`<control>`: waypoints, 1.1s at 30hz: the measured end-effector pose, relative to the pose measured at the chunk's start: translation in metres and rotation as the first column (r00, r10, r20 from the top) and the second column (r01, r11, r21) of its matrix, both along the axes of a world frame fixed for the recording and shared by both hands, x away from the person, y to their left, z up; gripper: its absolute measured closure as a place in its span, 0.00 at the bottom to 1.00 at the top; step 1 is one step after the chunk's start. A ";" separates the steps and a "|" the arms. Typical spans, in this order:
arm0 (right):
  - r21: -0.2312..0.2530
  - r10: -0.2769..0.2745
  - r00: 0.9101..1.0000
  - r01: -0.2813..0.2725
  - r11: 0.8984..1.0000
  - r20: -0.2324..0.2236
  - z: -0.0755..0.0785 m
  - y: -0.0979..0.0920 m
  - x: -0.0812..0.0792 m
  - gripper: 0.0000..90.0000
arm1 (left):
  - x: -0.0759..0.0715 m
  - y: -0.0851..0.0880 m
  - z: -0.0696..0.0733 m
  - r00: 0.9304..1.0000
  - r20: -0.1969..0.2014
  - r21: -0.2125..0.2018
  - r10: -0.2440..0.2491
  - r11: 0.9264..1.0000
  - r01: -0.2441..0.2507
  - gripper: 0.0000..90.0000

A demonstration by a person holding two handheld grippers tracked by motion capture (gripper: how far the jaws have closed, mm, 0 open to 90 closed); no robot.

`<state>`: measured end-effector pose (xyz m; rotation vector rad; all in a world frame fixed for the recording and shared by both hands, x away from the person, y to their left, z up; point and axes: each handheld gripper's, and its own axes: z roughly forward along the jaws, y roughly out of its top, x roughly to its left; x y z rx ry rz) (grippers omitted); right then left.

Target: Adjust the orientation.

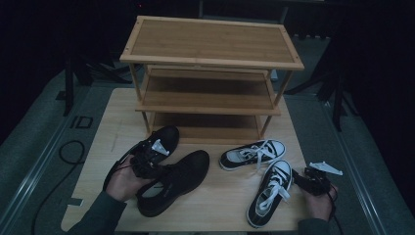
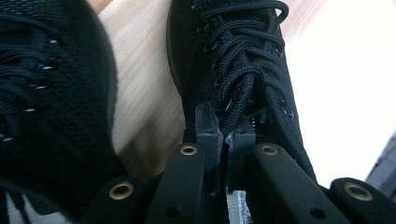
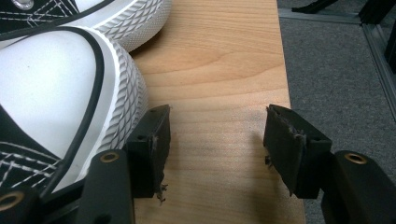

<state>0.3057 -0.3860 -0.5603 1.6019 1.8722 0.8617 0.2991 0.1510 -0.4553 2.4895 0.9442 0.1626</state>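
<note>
Two pairs of shoes lie on the tabletop [image 1: 215, 200] in front of a wooden rack [image 1: 210, 73], and the work in hand is the pick-up of a black shoe [image 1: 154, 147]. The left claw [image 1: 147, 161] sits over that shoe's opening; in the left gripper view its jaws stand pressed almost together, pinching the top of the tongue and laces [image 2: 243, 93] between them. I judge the grasp as just made and the lift as not yet begun.

The held shoe's long axis runs away from the left claw, toe toward the rack's lowest shelf [image 1: 205, 129], heel near the hand. Its mate [image 1: 173, 183] lies just beside the left claw on the inner side, touching or nearly touching, toe angled toward the middle of the tabletop.

The right claw [image 1: 313, 181] rests spread and holds nothing; the bare tabletop shows between its jaws. A sneaker [image 1: 271, 193] lies just beside its one jaw, white toe cap [image 3: 51, 93] close to the pad, and a second sneaker [image 1: 252, 154] lies beyond.

The next move calls for a straight lift without snagging the mate, then a forward carry, toe first, into a shelf. A grip on tongue and laces alone may let the shoe sag or swing.
</note>
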 end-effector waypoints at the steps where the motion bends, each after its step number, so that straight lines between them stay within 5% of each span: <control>1: 0.000 0.000 1.000 0.000 1.000 0.000 0.000 0.000 0.000 0.45 | 0.000 0.000 0.000 1.000 0.000 0.000 0.000 1.000 0.000 0.97; 15: 0.000 0.000 1.000 0.000 1.000 0.000 0.000 0.000 0.000 0.45 | 0.007 0.023 -0.001 0.990 0.035 -0.021 0.135 0.991 -0.135 0.97; 27: 0.000 0.000 1.000 0.000 1.000 0.000 0.000 0.000 0.000 0.45 | 0.010 0.026 -0.006 0.985 0.039 -0.034 0.169 0.985 -0.168 0.97; 33: 0.000 0.000 1.000 0.000 1.000 0.000 0.000 0.000 0.000 0.45 | 0.008 0.022 -0.004 0.987 0.055 -0.005 0.154 0.988 -0.154 0.93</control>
